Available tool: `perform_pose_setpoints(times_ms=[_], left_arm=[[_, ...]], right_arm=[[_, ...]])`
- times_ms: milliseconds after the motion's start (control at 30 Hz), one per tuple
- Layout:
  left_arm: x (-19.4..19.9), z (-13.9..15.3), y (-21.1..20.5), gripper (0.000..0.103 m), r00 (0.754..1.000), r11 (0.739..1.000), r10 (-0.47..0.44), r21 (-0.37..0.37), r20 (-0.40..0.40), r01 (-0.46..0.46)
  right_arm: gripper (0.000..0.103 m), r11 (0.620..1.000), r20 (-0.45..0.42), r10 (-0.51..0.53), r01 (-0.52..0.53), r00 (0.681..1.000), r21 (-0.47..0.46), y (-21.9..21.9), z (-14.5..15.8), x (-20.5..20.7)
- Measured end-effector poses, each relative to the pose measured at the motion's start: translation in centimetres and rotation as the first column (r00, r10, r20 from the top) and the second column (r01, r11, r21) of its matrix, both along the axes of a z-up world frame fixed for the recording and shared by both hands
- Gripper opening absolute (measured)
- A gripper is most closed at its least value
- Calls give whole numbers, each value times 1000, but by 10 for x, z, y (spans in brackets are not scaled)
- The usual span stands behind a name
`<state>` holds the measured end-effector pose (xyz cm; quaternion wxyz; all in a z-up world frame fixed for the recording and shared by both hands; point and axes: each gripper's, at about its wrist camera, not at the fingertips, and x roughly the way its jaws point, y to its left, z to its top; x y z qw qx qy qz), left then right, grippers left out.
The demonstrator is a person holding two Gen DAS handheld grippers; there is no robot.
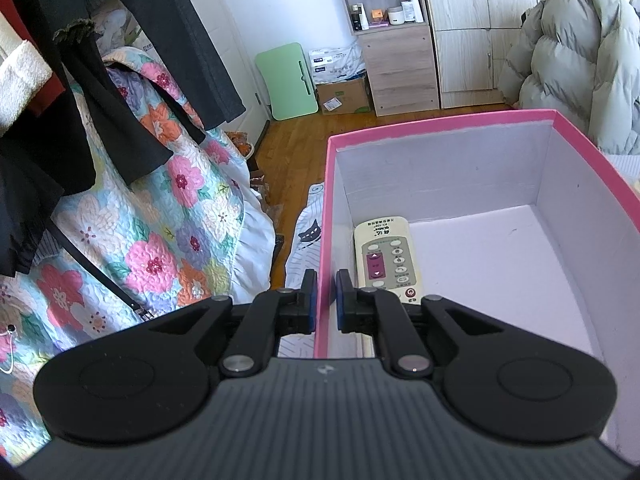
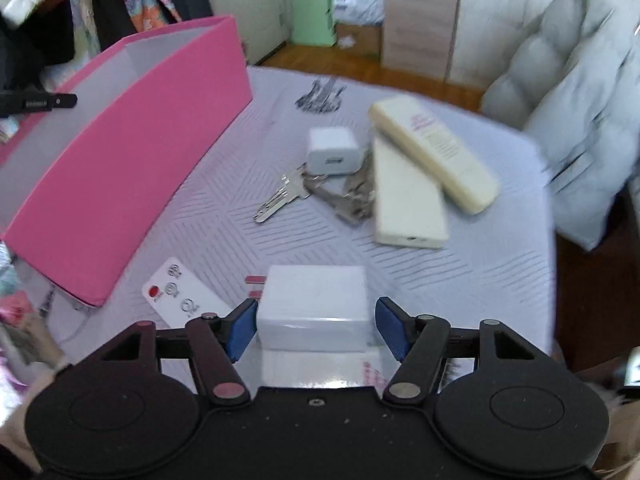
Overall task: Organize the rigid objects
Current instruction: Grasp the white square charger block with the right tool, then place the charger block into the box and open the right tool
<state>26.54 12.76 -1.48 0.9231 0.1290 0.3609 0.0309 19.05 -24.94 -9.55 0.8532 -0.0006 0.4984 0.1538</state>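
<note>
My right gripper [image 2: 316,326] gapes around the white plastic charger block [image 2: 314,306]: stiff, light, slick, so I'd squeeze its flat sides; left gripper [image 1: 326,300] clamps the pink cardboard box wall [image 1: 325,216]

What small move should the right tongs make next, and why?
Probably close the right tongs on the white box: it sits between the blue pads, which look apart from it. The pink box, steadied by the left tongs, has room.

Pink box [image 2: 120,184]: matt cardboard, plain white inside. Keys [image 2: 280,200]: shiny metal. Charger block [image 2: 314,304]: smooth glossy white plastic. Cream remote [image 1: 386,258]: matt plastic. Bedsheet [image 2: 460,280]: ribbed cloth. Floor [image 1: 304,132]: polished wood. Quilt [image 1: 168,216]: stitched floral fabric.
</note>
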Motion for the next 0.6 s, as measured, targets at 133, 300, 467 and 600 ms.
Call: perform_pose_setpoints(times_ms=[133,300,467,600], left_arm=[[1,1,1,8,1000,1000,5,-11,0,-5],[1,0,-1,8,1000,1000,3,1,1,-3],[0,0,-2,8,1000,1000,2,6,2,-2],[0,0,-2,8,1000,1000,3,5,3,-3]], right_arm=[[64,1000,6,-17,17,1000,12,1,-5,10],[64,999,95,-51,49,994,20,12,16,4],[64,997,234,4,-22,972,75,40,63,-5],[64,988,344,117,-143,932,52,79,98,-10]])
